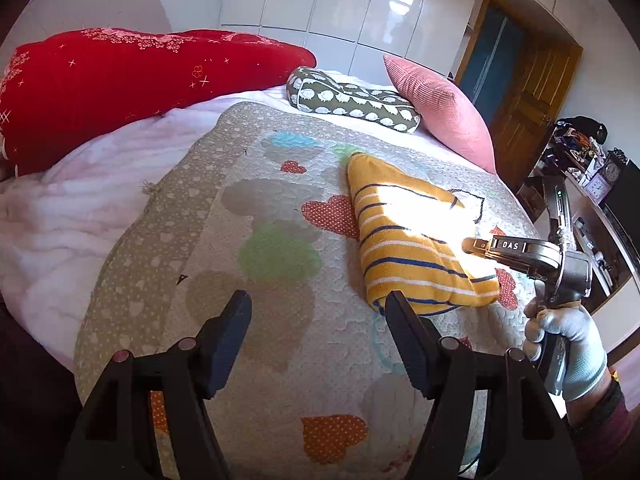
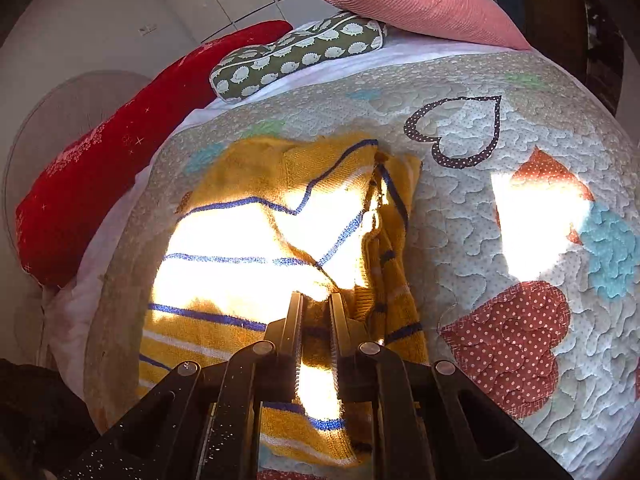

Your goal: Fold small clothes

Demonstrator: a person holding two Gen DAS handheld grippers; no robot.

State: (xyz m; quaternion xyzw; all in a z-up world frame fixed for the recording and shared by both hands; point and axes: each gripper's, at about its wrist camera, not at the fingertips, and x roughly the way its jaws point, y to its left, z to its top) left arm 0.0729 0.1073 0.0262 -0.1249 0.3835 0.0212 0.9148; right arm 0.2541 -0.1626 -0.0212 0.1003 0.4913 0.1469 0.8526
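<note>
Both grippers are seen over a bed covered by a quilted spread (image 1: 256,184) patterned with hearts and clouds. On the left gripper (image 1: 318,312) the black fingers are held well apart with nothing between them; only the bare quilt is seen in the gap, and the right-hand finger's tip is seen against the near corner of the garment without a grip on it. The right gripper (image 2: 315,300) is drawn almost closed, and a fold of yellow cloth is seen between its two pads, so the garment is pinched at its near edge. In the left wrist view this gripper is seen from the side, at the right edge of the garment, carried by a hand in a white glove (image 1: 568,344) with a dark sleeve behind it.

The task's thing, a small yellow knitted garment (image 1: 412,240) with blue and white stripes, is laid partly folded on the quilt, right of the middle of the bed, in a patch of strong sunlight that washes out part of its surface. A loose fold is raised along its right side in the right wrist view.

At the far end of the bed a red cushion (image 1: 120,80) is placed on the left, a green patterned cushion (image 1: 352,100) in the middle and a pink pillow (image 1: 440,100) on the right. White wardrobe doors (image 1: 360,4) are seen beyond them.
</note>
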